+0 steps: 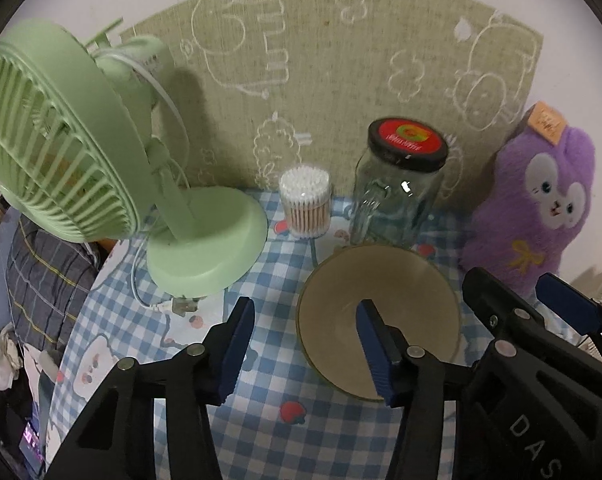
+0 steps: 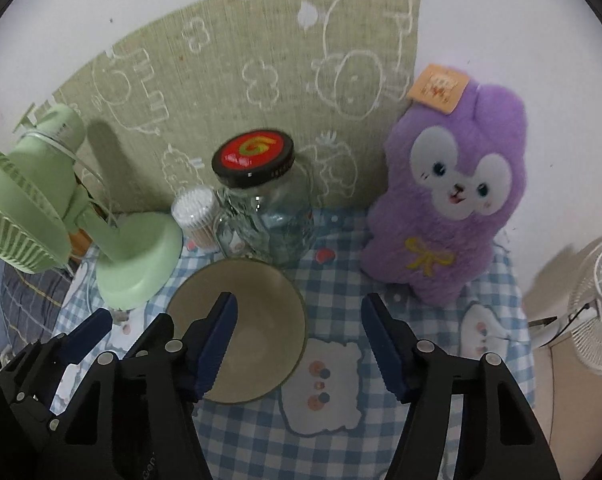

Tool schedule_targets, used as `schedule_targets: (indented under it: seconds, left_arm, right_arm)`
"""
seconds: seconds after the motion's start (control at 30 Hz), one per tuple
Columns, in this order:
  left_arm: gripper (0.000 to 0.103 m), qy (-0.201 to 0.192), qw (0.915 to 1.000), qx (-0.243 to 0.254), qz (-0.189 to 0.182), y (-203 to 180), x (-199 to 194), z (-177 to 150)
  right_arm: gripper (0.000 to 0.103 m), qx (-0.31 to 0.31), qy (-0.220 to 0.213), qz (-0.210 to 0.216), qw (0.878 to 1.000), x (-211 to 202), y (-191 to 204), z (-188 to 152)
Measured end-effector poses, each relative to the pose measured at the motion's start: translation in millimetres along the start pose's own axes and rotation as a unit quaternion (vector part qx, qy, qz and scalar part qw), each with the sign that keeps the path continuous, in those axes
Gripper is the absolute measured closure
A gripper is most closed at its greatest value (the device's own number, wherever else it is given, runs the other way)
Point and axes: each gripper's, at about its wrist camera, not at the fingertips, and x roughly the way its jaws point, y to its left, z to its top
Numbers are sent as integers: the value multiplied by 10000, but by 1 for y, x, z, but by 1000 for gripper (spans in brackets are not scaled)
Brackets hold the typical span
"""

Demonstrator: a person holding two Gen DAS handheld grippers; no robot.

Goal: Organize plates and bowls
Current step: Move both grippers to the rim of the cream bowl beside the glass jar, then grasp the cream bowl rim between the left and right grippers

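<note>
Left wrist view looks down on a round table under a soft blue-and-white checked cloth (image 1: 261,432) printed with cartoon animals and strawberries. A smooth, round, beige bowl (image 1: 381,292) with a thin dark rim sits on the cloth at about four o'clock from the centre of the picture. The left gripper (image 1: 307,354) has its ribbed blue pads spread apart; its right finger hangs over the bowl's hollow and its left finger stands outside the rim, over bare cloth, so the near wall of the bowl lies between them with nothing pinched. At three o'clock the right gripper (image 1: 513,296) shows beside the bowl.

At twelve o'clock from the bowl stands a clear glass jar (image 1: 397,196) with a handle and a black-rimmed red lid. Beside it, at eleven o'clock, is a small clear tub of cotton swabs (image 1: 305,200). A matte green plastic fan (image 1: 73,152) with a slatted grille and disc base fills nine to ten o'clock. A fuzzy purple plush toy (image 1: 541,196) leans at two o'clock against a coarse woven green mat (image 1: 341,60).

Right wrist view shows the right gripper (image 2: 301,340) also spread, its left finger over the bowl (image 2: 261,300), its right finger over cloth.
</note>
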Motion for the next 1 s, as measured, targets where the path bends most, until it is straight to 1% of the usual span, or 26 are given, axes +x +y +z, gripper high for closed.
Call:
schedule_targets:
  seconds: [0.07, 0.1, 0.13, 0.27, 0.33, 0.57, 0.63, 0.67, 0.73, 0.77, 0.8, 0.83, 1.0]
  left_arm:
    - [52, 42, 10000, -4, 15, 1, 7, 1]
    - [53, 66, 10000, -1, 14, 1, 11, 2]
    - [54, 106, 9999, 12, 21, 0, 16, 2]
    - [58, 233, 9997, 54, 7, -3, 28, 2]
    - [60, 293, 9995, 70, -14, -5, 35, 2]
    - [68, 463, 9989, 114, -39, -6, 54, -4]
    - [71, 504, 9987, 106, -43, -7, 57, -5]
    - [71, 516, 9986, 95, -48, -6, 59, -6]
    - [78, 564, 9984, 85, 16, -7, 61, -7]
    - [79, 592, 9982, 78, 64, -7, 61, -7]
    - [82, 579, 9982, 78, 120, -7, 61, -7]
    - [85, 567, 9983, 101, 123, -8, 62, -6]
    - [90, 528, 9983, 139, 193, -7, 62, -8]
  right_arm:
    - [39, 1, 66, 13, 10000, 7, 1, 0]
    - [45, -8, 109, 24, 9999, 10, 2, 0]
    - [47, -24, 163, 41, 9999, 15, 3, 1]
    - [48, -11, 270, 89, 9996, 29, 5, 0]
    - [52, 1, 332, 64, 9994, 36, 4, -1]
    - [63, -16, 508, -38, 9987, 54, 3, -5]
    - [70, -36, 550, -67, 9985, 57, 4, -6]
    - [72, -37, 568, -88, 9983, 59, 4, -6]
    - [79, -9, 599, -86, 9982, 63, 4, -7]
    - [80, -3, 608, -89, 9981, 63, 3, -7]
    - [82, -8, 607, -112, 9981, 64, 3, -7]
    - [83, -5, 616, -116, 9980, 65, 2, -7]
    - [86, 27, 661, -59, 9978, 67, 2, -8]
